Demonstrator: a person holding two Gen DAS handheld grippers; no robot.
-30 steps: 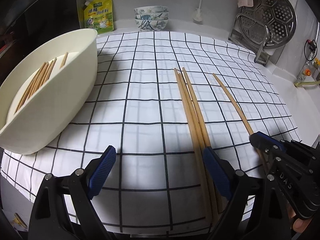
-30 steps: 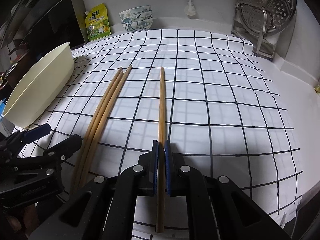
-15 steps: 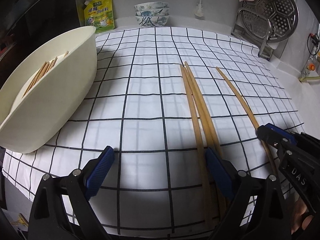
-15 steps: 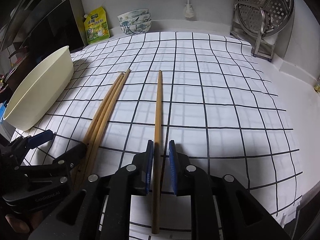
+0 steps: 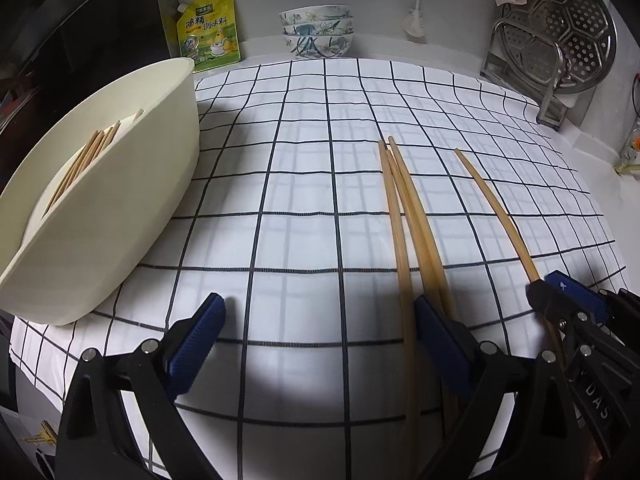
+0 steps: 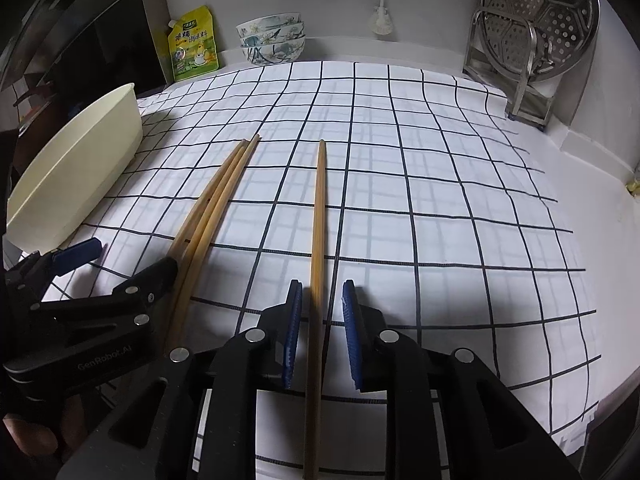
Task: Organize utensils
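A single wooden chopstick (image 6: 318, 240) lies on the checked cloth between the fingers of my right gripper (image 6: 320, 300), which is open with a gap on both sides. The same chopstick (image 5: 496, 216) shows in the left wrist view. Three chopsticks (image 5: 408, 216) lie together to its left; they also show in the right wrist view (image 6: 208, 216). My left gripper (image 5: 320, 320) is wide open above the cloth, its right finger (image 5: 436, 328) over that bundle. A cream tub (image 5: 120, 208) at left holds several chopsticks (image 5: 84, 160).
The black-and-white checked cloth (image 5: 312, 184) covers the counter. At the back stand a yellow seasoning pouch (image 5: 208, 32), stacked patterned bowls (image 5: 316, 30) and a metal rack with a steamer plate (image 5: 560, 36). A dark appliance is at far left.
My right gripper was shut on the single chopstick and has opened; the chopstick now lies loose between its fingers. My left gripper has stayed open and barely shifted.
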